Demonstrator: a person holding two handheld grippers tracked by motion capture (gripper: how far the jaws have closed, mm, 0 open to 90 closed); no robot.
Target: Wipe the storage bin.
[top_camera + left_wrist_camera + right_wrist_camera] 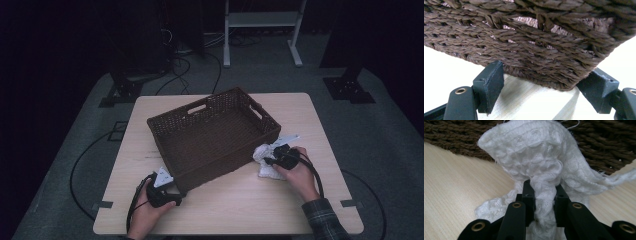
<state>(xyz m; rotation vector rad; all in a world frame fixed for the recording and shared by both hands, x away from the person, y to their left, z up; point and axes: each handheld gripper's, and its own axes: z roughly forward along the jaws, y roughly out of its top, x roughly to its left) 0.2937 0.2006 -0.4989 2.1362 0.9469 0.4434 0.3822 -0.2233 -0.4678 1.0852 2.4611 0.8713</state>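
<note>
From above, the left gripper [172, 192] clasps the near corner of the brown woven basket [212, 132] on the surface [225, 205], while the right gripper [272, 159] pinches a white cloth [264, 162]. Left gripper view: its jaws flank that corner [564, 75]. Right gripper view: cloth [536, 167] bunched between its clenched jaws, basket just beyond.

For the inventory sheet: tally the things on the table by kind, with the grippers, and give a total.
Woven brown basket: 1
White cloth: 1
Handheld grippers: 2, left gripper and right gripper
Total: 4
</note>
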